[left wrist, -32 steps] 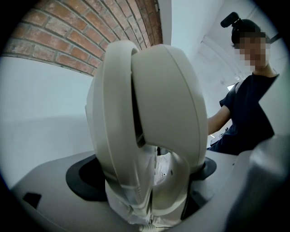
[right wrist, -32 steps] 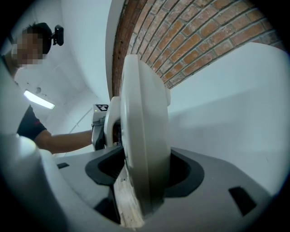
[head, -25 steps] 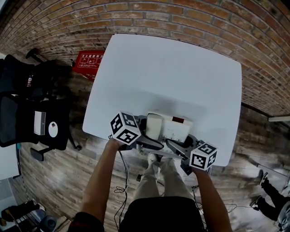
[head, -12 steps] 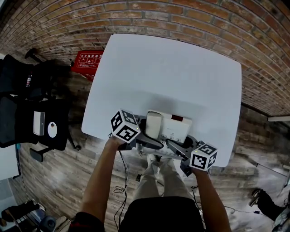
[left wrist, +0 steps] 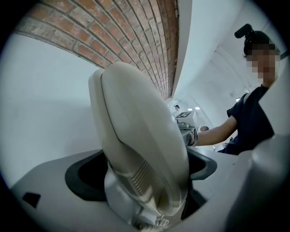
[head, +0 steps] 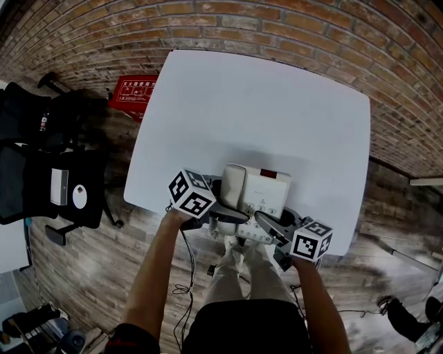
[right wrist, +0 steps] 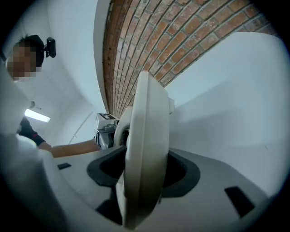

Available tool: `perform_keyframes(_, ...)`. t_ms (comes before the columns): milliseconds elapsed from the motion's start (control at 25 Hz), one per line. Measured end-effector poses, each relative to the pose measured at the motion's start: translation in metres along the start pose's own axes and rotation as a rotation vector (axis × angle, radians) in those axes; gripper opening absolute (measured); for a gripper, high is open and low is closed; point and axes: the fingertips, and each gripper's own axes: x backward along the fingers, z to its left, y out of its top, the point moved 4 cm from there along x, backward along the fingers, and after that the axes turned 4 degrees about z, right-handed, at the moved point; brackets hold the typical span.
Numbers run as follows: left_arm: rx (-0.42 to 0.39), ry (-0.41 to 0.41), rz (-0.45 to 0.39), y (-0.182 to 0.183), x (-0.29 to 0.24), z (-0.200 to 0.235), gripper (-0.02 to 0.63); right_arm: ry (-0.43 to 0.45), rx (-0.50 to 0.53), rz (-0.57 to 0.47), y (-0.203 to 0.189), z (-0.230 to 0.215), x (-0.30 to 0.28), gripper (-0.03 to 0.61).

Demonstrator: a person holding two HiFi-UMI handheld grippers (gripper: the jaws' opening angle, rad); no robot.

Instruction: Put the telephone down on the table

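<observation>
A white desk telephone (head: 266,192) with its handset (head: 234,187) on the left sits at the near edge of the white table (head: 277,104). My left gripper (head: 225,211) is shut on the telephone's handset end; in the left gripper view the handset (left wrist: 140,145) fills the space between the jaws of that gripper (left wrist: 145,186). My right gripper (head: 268,225) grips the telephone's right side. In the right gripper view the thin edge of the telephone (right wrist: 146,145) stands between the jaws of that gripper (right wrist: 141,179), which have just been closing on it.
A brick wall (head: 291,21) runs behind the table. A red sign (head: 135,93) lies on the wooden floor at the left, next to black office chairs (head: 48,173). The person's legs (head: 242,276) are below the table's near edge.
The telephone has shifted slightly farther onto the table and turned a little. Both grippers rolled slightly with it and otherwise stayed where they were.
</observation>
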Motion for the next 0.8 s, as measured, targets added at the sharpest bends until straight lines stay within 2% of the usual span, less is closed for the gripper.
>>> perform_keyframes(240,0.007,0.005,0.0,0.0,0.0,0.001,0.505,-0.002,-0.001,-0.004,0.0,0.0,0.0,0.23)
perform_keyframes(800,0.021,0.079,-0.074,-0.004,0.014,0.003,0.503,-0.019,-0.036,-0.023,0.002,-0.003,0.003,0.23)
